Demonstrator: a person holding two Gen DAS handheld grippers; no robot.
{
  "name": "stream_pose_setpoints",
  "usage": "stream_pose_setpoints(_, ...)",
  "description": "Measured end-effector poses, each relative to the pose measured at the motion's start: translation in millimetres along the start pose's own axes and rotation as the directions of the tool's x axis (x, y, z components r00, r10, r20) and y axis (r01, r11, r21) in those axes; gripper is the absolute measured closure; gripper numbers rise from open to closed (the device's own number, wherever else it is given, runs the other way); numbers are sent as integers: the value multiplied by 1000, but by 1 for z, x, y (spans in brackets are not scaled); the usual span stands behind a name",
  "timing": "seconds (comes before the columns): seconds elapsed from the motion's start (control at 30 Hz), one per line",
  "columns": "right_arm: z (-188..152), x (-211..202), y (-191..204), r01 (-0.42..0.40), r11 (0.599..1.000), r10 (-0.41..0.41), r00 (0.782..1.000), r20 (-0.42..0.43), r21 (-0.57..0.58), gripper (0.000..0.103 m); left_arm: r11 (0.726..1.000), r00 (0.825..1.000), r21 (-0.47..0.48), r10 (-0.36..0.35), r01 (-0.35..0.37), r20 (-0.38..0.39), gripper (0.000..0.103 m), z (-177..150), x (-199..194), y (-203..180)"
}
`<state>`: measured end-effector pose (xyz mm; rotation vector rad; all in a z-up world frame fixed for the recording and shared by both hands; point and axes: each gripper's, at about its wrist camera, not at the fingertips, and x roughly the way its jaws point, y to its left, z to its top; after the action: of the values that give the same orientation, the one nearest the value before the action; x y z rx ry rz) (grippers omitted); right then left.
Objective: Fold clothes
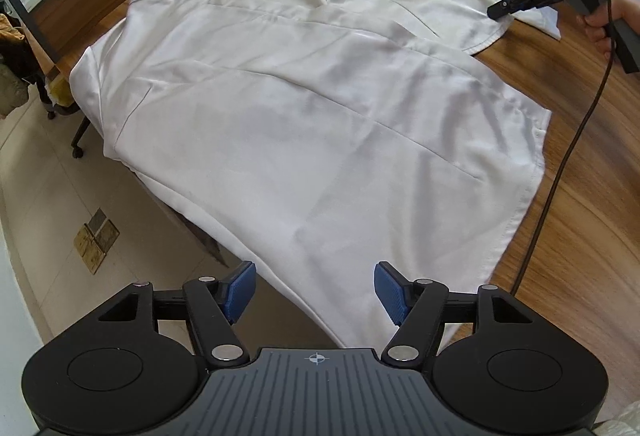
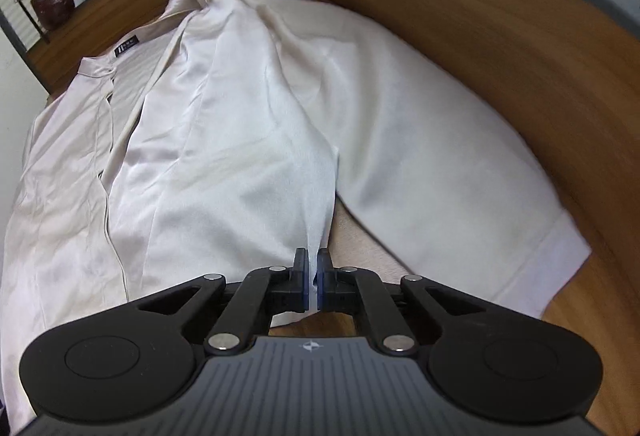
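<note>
Our right gripper [image 2: 314,286] has its blue-padded fingers [image 2: 325,282] pinched tight on a raised ridge of the white short-sleeved satin shirt [image 2: 224,139], at the seam where the sleeve meets the body. In the left wrist view we see the same tool [image 1: 500,8] across the garment, a bare hand [image 1: 600,25] wrapped round its black handle, a dark cable [image 1: 560,175] trailing down from it.

Our left gripper [image 1: 315,294] hovers with its blue pads [image 1: 240,290] spread wide apart over the shirt's hem corner; we cannot tell whether they touch cloth.

The shirt lies spread, collar far from us, on a brown wood-grain table [image 1: 580,236]. Its left side overhangs the table edge above a pale tiled floor [image 1: 52,195]; bare wood lies open to the right. A wooden partition [image 2: 500,35] stands close behind the sleeve.
</note>
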<state>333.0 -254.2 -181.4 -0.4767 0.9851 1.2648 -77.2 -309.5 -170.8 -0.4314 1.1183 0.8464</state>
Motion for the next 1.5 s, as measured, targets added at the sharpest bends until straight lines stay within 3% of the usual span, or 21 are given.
stream_pose_setpoints(0.3, 23, -83, -22, 188, 980, -181, 978, 100, -64, 102, 996, 999, 77, -37, 36, 10, 33, -7, -2, -27)
stream_pose_setpoints(0.43, 37, -116, -25, 357, 921, -333, 929, 159, -154, 102, 991, 998, 115, -65, 63, 16, 33, -8, -1, -36)
stream_pose_setpoints(0.57, 50, -124, -23, 517, 826, -465, 851, 246, -227, 103, 987, 996, 138, -85, 82, 16, 33, -10, 0, -43)
stream_pose_setpoints(0.63, 56, -123, -21, 534, 811, -472, 839, 271, -241, 103, 985, 996, 149, -91, 88, 14, 33, -11, 0, -46)
stream_pose_setpoints(0.87, 30, -112, -9, 392, 893, -355, 915, 191, -219, 101, 984, 998, 166, -63, 63, -5, 33, -26, 3, -50)
stream_pose_setpoints(1.03, 12, -105, 1, 285, 938, -262, 955, 136, -195, 97, 989, 999, 144, -35, 37, -22, 33, -38, 1, -42)
stream_pose_setpoints(1.1, 4, -102, 4, 242, 953, -223, 968, 115, -184, 90, 989, 999, 142, -33, 36, -24, 33, -42, 0, -38)
stream_pose_setpoints(1.27, -32, -104, 20, 167, 974, -158, 985, 68, -154, 85, 994, 999, 109, -30, 34, -39, 36, -50, 0, -31)
stream_pose_setpoints(1.33, -47, -103, 25, 144, 981, -139, 989, 47, -133, 80, 995, 998, 90, -34, 38, -47, 45, -53, 1, -27)
stream_pose_setpoints(1.4, -60, -99, 28, 129, 985, -126, 992, 29, -112, 59, 997, 998, 71, -38, 42, -56, 51, -56, 3, -24)
stream_pose_setpoints(1.5, -79, -93, 31, 98, 990, -99, 995, -5, -96, 55, 998, 997, 42, -44, 47, -68, 55, -61, 4, -19)
